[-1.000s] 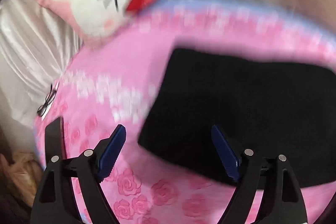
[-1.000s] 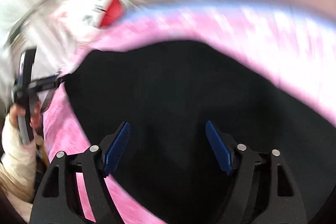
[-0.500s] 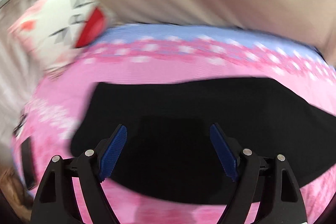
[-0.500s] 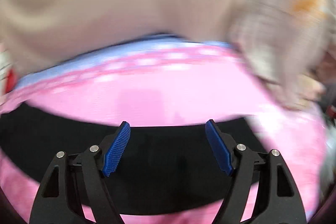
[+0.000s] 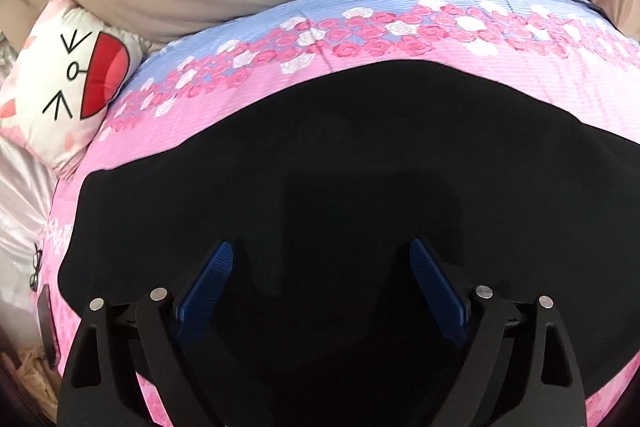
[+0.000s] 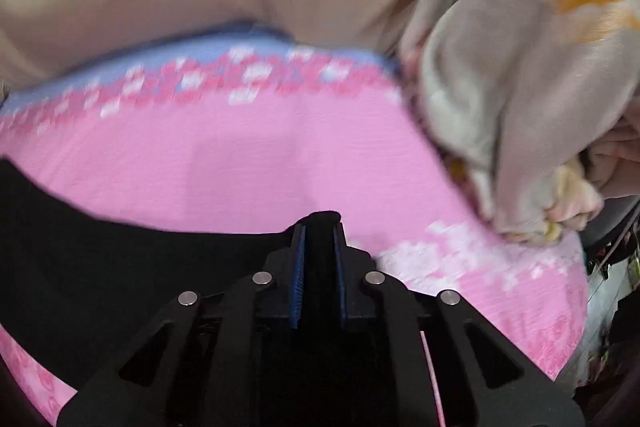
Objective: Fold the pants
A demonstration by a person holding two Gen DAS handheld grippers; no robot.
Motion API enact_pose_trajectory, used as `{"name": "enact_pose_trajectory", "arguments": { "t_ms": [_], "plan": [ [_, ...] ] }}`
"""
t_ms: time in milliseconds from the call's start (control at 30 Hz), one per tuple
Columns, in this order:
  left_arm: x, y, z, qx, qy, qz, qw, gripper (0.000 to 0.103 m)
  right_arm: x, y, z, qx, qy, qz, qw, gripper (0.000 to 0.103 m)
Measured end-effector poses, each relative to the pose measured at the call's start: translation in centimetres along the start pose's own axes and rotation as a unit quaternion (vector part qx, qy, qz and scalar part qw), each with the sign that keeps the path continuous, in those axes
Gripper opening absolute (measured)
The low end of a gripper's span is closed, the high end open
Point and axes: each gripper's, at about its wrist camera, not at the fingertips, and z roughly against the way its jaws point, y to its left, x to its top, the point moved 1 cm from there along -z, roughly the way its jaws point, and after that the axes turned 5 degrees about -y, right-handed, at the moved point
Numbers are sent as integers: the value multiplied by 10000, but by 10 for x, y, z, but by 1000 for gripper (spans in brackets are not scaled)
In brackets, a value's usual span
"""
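While half a second ago the right gripper stood wide over the black pants, its blue pads now pinch a raised fold at their right-hand edge. The left gripper hovers with jaws opening, nothing clamped between them; the pants now fill far more of its view, spread flat on the pink rose bedspread. A cat-face pillow has slid toward the left edge.
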Motion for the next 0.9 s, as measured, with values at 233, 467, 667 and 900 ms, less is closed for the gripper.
{"name": "enact_pose_trajectory", "arguments": {
  "t_ms": [233, 467, 667, 900],
  "plan": [
    [-2, -3, 7, 191, -42, 7, 9998, 92, 3, 3, 23, -370, -238, 117, 9990, 70],
    [5, 0, -2, 335, -37, -36, 9994, 92, -21, 44, 29, 660, 378, 177, 9969, 72],
    [-3, -3, 36, 278, -529, -35, 9982, 91, -38, 30, 55, 434, 391, -1166, 9915, 91],
    [-17, -23, 63, 233, -872, -275, 9955, 92, -54, 134, 66, 876, 574, -17, 9945, 98]
  ]
}}
